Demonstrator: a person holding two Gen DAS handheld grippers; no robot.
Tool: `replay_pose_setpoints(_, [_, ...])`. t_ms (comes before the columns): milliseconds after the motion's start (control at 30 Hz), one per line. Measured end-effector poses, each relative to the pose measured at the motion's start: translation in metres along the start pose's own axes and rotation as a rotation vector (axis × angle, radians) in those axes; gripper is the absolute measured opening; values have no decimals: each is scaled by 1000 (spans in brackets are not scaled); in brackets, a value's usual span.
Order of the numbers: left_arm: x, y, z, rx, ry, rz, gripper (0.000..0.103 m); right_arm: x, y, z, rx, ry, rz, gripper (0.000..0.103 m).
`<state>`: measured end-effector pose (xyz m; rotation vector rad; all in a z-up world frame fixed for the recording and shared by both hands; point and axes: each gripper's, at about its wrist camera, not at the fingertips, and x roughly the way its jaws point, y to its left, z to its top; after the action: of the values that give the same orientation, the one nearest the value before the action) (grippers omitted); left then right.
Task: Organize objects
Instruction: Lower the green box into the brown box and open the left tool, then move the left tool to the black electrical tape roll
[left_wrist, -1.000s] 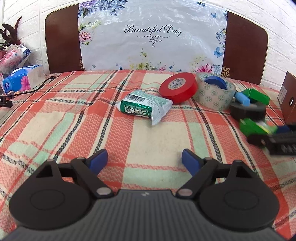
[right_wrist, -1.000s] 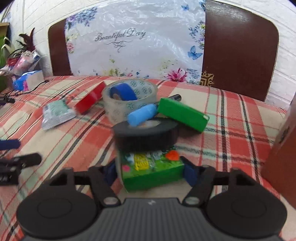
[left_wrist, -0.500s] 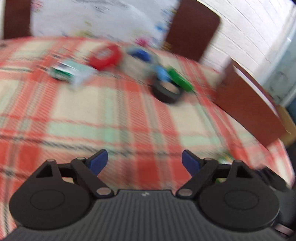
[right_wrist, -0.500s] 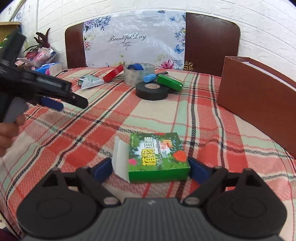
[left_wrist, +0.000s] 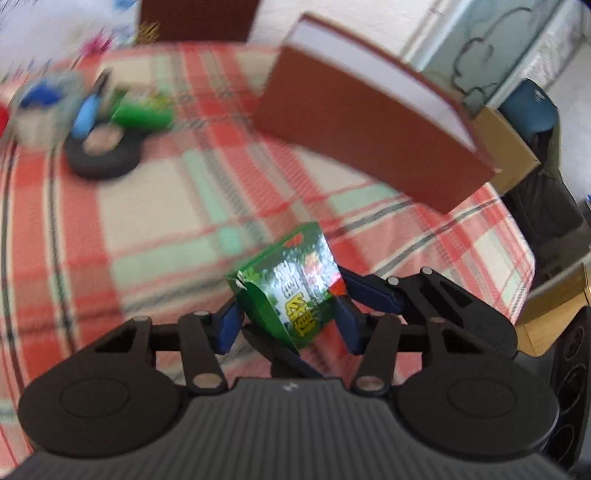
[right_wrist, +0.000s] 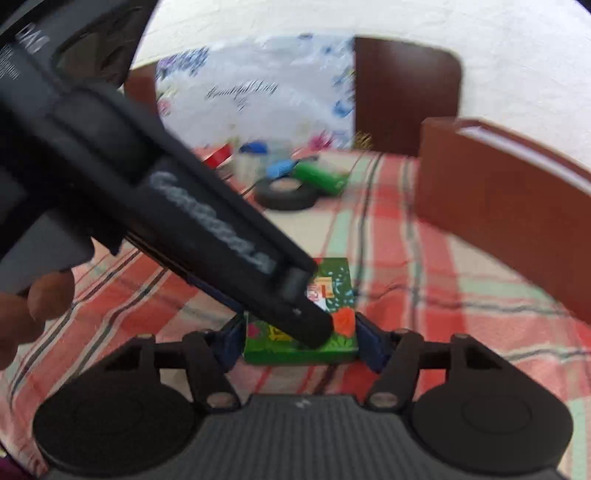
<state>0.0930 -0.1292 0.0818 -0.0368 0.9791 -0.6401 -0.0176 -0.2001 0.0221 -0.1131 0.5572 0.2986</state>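
The green box (left_wrist: 291, 291) carries yellow and white printed characters on its upper face; motion blur makes them unreadable in both wrist views. The floral plastic sheet (right_wrist: 266, 92) against the chair back bears a line of dark cursive script, smeared beyond reading. The left gripper (right_wrist: 310, 325) body, seen from the right wrist view, shows white lettering along its arm and a small label near the frame's top left corner; neither is legible.
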Motion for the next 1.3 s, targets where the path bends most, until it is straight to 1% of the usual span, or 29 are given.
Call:
replay_pose_setpoints(100, [-10,-29,37,105,-91,-11,56,-13,-24,19,21,-128,-79,61])
replay_pose_setpoints(200, [-7,-52,80,157,-149,-18,58,-18,-50,43,17,-240,-175,61])
replay_pose_setpoints(300, [11,-71,118,193,-188,-9,62,-10,-80,64,40,-295,-240,61])
replay_pose_setpoints(400, [37,-87,146,225,-205,28,67,7,-112,80,82,-312,-288,62])
replay_pose_setpoints(433, [46,-92,151,240,-208,50,74,14,-121,83,91,-310,-320,63])
replay_pose_setpoints(467, [53,-96,155,252,-216,85,80,23,-128,84,102,-308,-357,65])
replay_pose_setpoints(500, [58,-99,154,260,-223,119,80,32,-134,83,108,-296,-402,71])
replay_pose_setpoints(533, [62,-100,153,265,-227,146,80,42,-139,81,116,-270,-453,84])
replay_pose_setpoints(567, [58,-99,150,266,-237,162,80,47,-144,76,137,-246,-473,84])
replay_pose_setpoints(600, [52,-96,145,269,-252,148,80,45,-148,70,168,-251,-455,82])
replay_pose_setpoints(633, [46,-90,141,273,-267,134,80,38,-150,64,200,-272,-443,83])
replay_pose_setpoints(733, [28,-71,123,253,-297,149,80,17,-141,45,228,-328,-472,83])
replay_pose_setpoints(800, [14,-51,109,220,-298,141,80,6,-133,31,243,-344,-444,86])
replay_pose_setpoints(867, [4,-26,90,176,-286,159,80,-2,-116,21,191,-361,-434,88])
replay_pose_setpoints(933, [-2,1,69,129,-261,201,80,-1,-105,17,170,-307,-345,90])
replay_pose_setpoints(1000, [-8,34,43,65,-223,261,80,6,-94,14,181,-247,-268,90])
replay_pose_setpoints(1067, [-14,71,21,9,-198,365,80,18,-87,18,169,-175,-171,90])
replay_pose_setpoints(1100, [-18,88,10,-21,-191,421,80,28,-74,21,153,-138,-133,90])
replay_pose_setpoints(1200, [-34,137,-19,-122,-188,536,80,41,-49,29,101,-67,-26,93])
replay_pose_setpoints(1233, [-37,150,-28,-154,-191,562,82,52,-37,34,85,-49,3,93])
replay_pose_setpoints(1267, [-43,162,-36,-181,-226,562,91,59,-27,39,68,-34,30,94])
replay_pose_setpoints(1300, [-47,170,-45,-198,-266,564,92,67,-20,43,53,-21,57,94])
